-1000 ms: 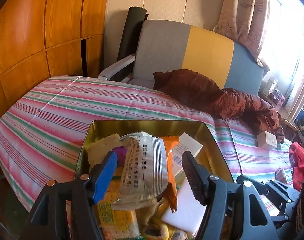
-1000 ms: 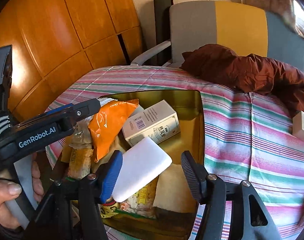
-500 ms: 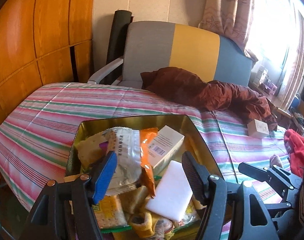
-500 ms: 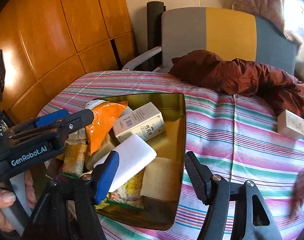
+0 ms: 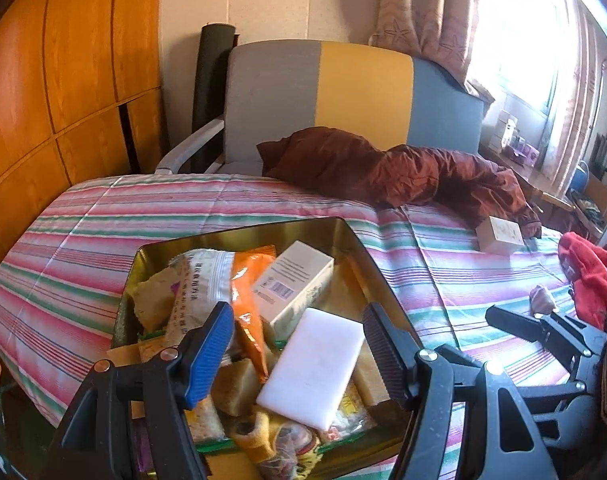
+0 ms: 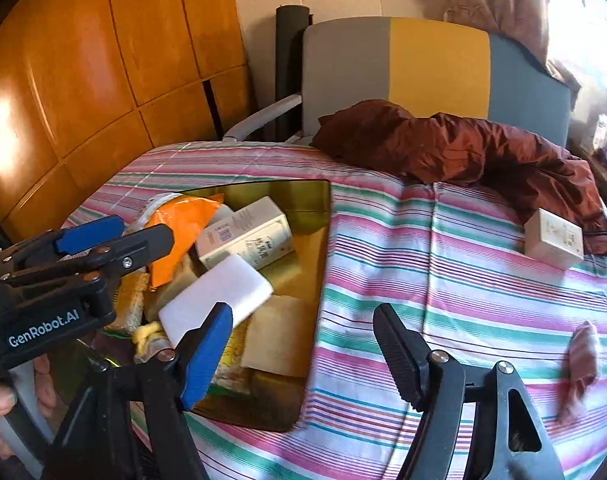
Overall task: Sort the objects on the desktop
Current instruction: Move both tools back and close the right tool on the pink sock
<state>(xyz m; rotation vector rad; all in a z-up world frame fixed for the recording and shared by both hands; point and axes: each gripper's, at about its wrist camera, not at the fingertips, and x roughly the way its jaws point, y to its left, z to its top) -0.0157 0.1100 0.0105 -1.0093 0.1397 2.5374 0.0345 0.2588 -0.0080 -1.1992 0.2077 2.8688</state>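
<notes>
- The left gripper [image 5: 297,350] hangs with its jaws spread wide and nothing pinched; it tilts down over the near end of a gold metal tin [image 5: 355,240], and its blue-padded finger [image 5: 207,350] and black ribbed finger [image 5: 385,354] frame the tin's contents without touching them.
- Between those fingers, lower in the tin, lies a white rectangular block [image 5: 315,368], slanted on top of yellow snack packets [image 5: 281,446].
- Just behind the block a white carton with a barcode [image 5: 291,284] leans at an angle, beside an orange snack bag [image 5: 247,300] and a pale printed snack bag [image 5: 199,286].
- The right gripper [image 6: 303,354] is also empty, with its jaws apart; they have just been opening wider. Its blue finger [image 6: 205,354] stands in front of the white block's near corner, and its black finger [image 6: 399,358] stands over bare striped cloth outside the tin.
- In the right wrist view the left gripper's side [image 6: 63,280] shows at the left edge, with a person's fingers [image 6: 1,398] wrapped round its grip.
- The tin rests on a bed or table covered in a pink, green and white striped cloth [image 6: 423,280].
- Farther out on that cloth a small cream box [image 6: 553,238] sits against a crumpled maroon garment [image 6: 463,148], well apart from the tin.
- A small pinkish scrap [image 6: 579,368] lies on the stripes to the right, blurred; a red cloth [image 5: 587,276] lies at the far right edge.
- Behind stand a grey, yellow and blue chair back [image 5: 351,96], orange wood panels [image 5: 63,80] and a sunlit curtain [image 5: 427,12].
</notes>
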